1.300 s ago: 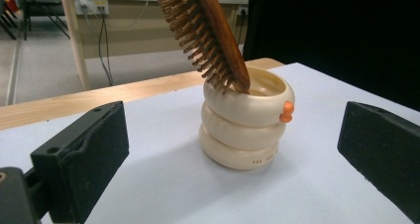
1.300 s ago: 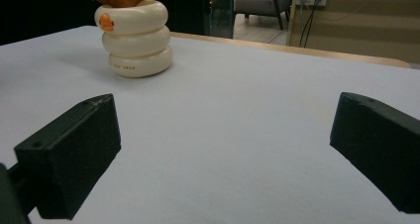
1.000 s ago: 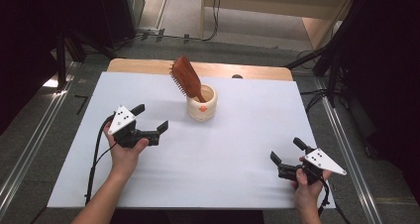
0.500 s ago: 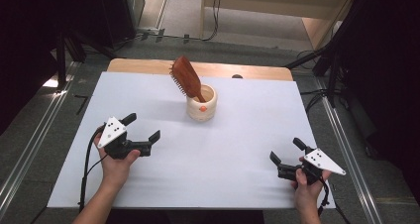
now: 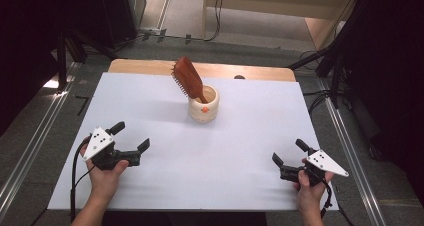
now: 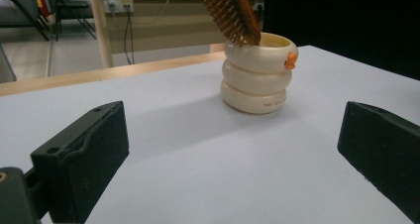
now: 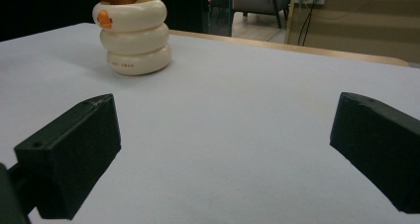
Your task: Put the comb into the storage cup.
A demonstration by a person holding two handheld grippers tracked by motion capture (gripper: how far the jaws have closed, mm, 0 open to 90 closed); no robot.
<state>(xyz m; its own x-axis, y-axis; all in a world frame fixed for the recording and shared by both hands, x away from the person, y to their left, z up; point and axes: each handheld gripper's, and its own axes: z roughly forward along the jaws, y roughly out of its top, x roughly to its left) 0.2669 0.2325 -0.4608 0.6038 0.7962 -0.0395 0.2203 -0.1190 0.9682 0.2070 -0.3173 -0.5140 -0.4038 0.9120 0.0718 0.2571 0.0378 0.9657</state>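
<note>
Cream holder (image 5: pixel 203 105) of three stacked rings, upright on the white table cover (image 5: pixel 240 151), toward the far middle. Brown hairbrush (image 5: pixel 188 78) standing in it, handle down, bristled head leaning up and toward the left in the high view. Small orange mark (image 5: pixel 204 109) on the holder's near side, seen in the gripper views on the top ring. Line of small reddish lettering (image 6: pixel 274 104) on the bottom ring, too small to read; same lettering (image 7: pixel 121 64) in the right gripper view, equally illegible. Left gripper (image 5: pixel 133 137) held in a hand near the front left of the cover, jaws spread wide, nothing between them; holder well apart, ahead and slightly right of centre in the left gripper view. Right gripper (image 5: pixel 288 152) held in a hand near the front right corner, jaws likewise parted and empty; holder well apart, far ahead and to the upper left in the right gripper view. Wooden table edge (image 5: pixel 150 66) bare beyond the cover.
</note>
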